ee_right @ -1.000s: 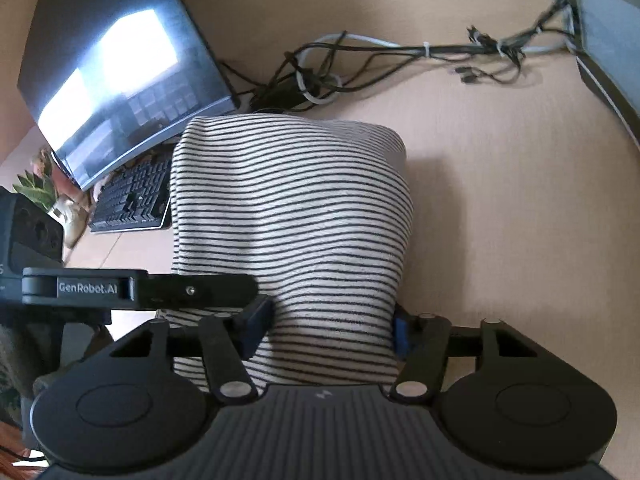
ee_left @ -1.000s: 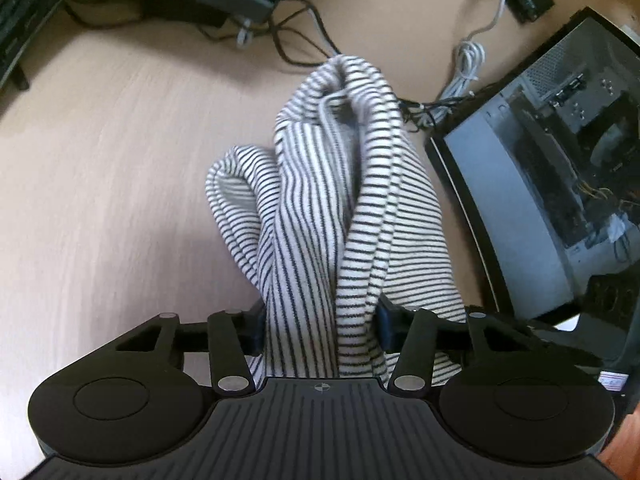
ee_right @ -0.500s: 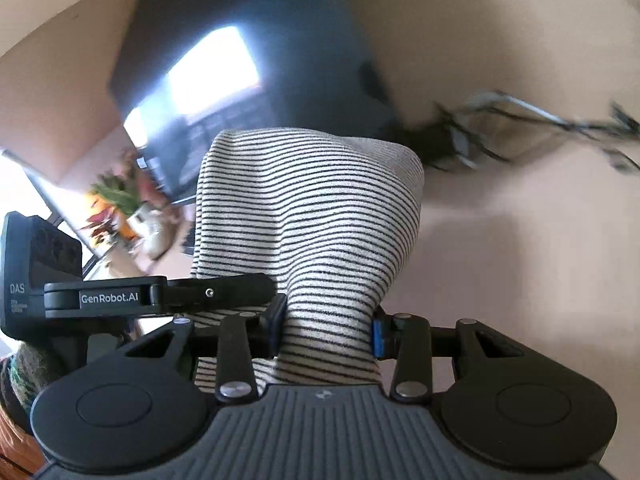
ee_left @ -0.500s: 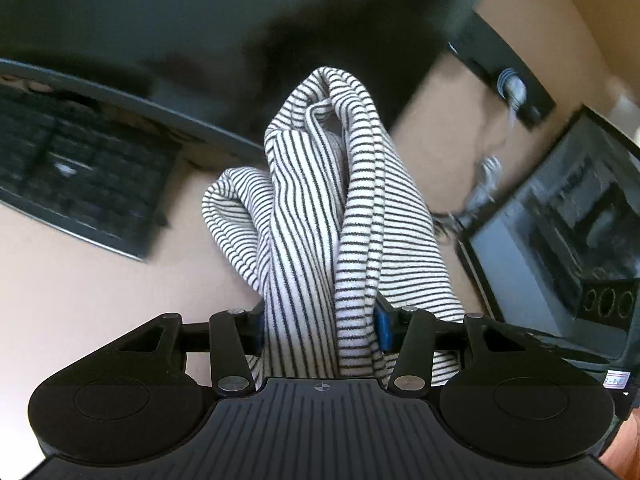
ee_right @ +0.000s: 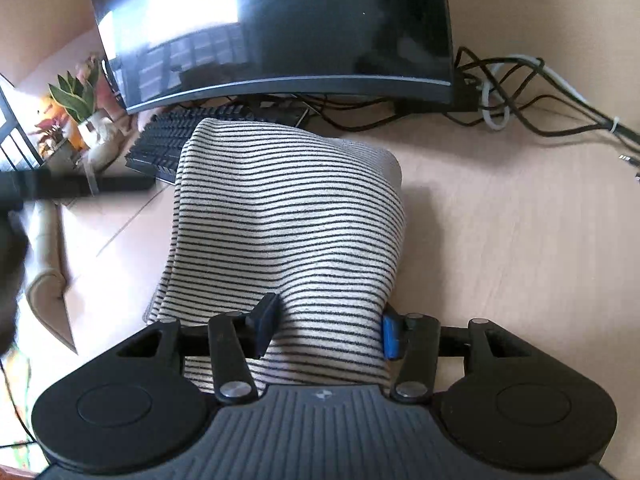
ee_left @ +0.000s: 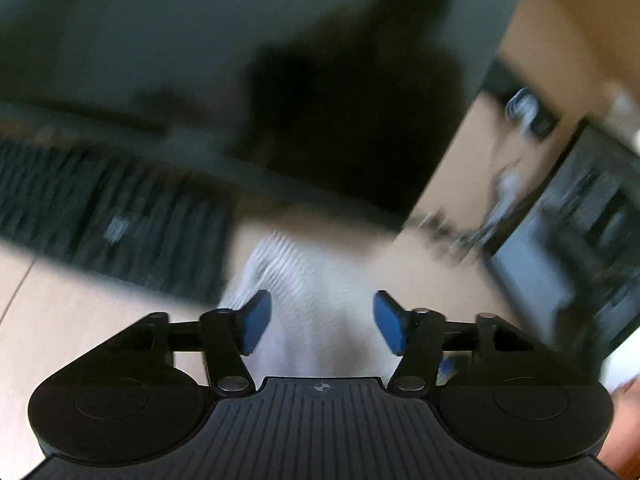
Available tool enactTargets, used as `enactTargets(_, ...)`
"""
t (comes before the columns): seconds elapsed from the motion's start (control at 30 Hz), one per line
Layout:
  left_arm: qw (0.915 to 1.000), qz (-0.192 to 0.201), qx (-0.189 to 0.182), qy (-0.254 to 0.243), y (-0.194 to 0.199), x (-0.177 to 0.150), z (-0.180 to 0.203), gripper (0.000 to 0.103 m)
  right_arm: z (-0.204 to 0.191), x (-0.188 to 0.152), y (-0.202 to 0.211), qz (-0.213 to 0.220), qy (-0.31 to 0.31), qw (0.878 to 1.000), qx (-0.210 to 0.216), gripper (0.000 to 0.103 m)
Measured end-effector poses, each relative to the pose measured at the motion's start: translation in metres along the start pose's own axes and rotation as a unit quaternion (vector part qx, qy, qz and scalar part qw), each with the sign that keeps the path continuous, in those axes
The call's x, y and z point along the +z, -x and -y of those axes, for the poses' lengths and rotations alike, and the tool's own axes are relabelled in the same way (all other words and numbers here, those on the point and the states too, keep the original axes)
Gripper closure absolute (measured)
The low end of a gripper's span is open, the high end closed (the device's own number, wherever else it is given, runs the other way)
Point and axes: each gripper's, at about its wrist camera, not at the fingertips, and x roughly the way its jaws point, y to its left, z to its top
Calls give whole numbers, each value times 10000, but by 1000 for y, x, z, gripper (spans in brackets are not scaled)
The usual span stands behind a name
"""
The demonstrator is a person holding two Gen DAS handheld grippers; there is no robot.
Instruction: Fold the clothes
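The striped black-and-white garment (ee_right: 288, 232) lies bunched on the light wooden desk (ee_right: 500, 240) in the right wrist view. It runs back between the fingers of my right gripper (ee_right: 328, 330). Both pads still touch the cloth while the jaws are opening. The left wrist view is heavily blurred. There my left gripper (ee_left: 323, 320) has its blue pads (ee_left: 256, 320) spread apart and its jaws are opening. The garment (ee_left: 312, 300) shows as a pale smear low between them, with neither pad pressing on it.
A curved dark monitor (ee_right: 272, 20) stands behind the garment, with a black keyboard (ee_right: 176, 148) under its left end. Tangled cables (ee_right: 520, 92) lie at the back right. A potted plant (ee_right: 76, 96) stands far left. An open computer case (ee_left: 580, 240) is on the right.
My left gripper has let go of the garment and spread its jaws; the cloth has dropped low in its view. The right gripper has carried its end toward the monitor and keyboard.
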Motion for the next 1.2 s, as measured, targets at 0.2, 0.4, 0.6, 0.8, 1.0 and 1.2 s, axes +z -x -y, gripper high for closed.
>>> enactTargets(0.2, 9977, -684, -18, 10, -73, -5, -3, 43, -11, -11, 14, 24, 197, 9983, -543, 53)
enactTargets(0.4, 9973, -702, -57, 204, -77, -19, -28, 49, -6, 3, 51, 460, 357, 9980, -227, 49)
enactTargets(0.6, 9976, -687, -14, -115, -74, -26, -19, 48, 10, 59, 37, 962, -238, 9950, 138, 50)
enactTargets(0.8, 9975, -688, -34, -156, -66, -29, -29, 48, 10, 64, -39, 179, -19, 9992, -343, 43)
enactTargets(1.0, 9977, -669, -21, 142, -54, -24, -28, 45, 10, 60, -17, 269, -46, 9992, -303, 43)
enactTargets(1.2, 9943, -1030, 255, 12, -37, -38, -22, 36, 9, 31, 18, 163, -248, 9995, 130, 25)
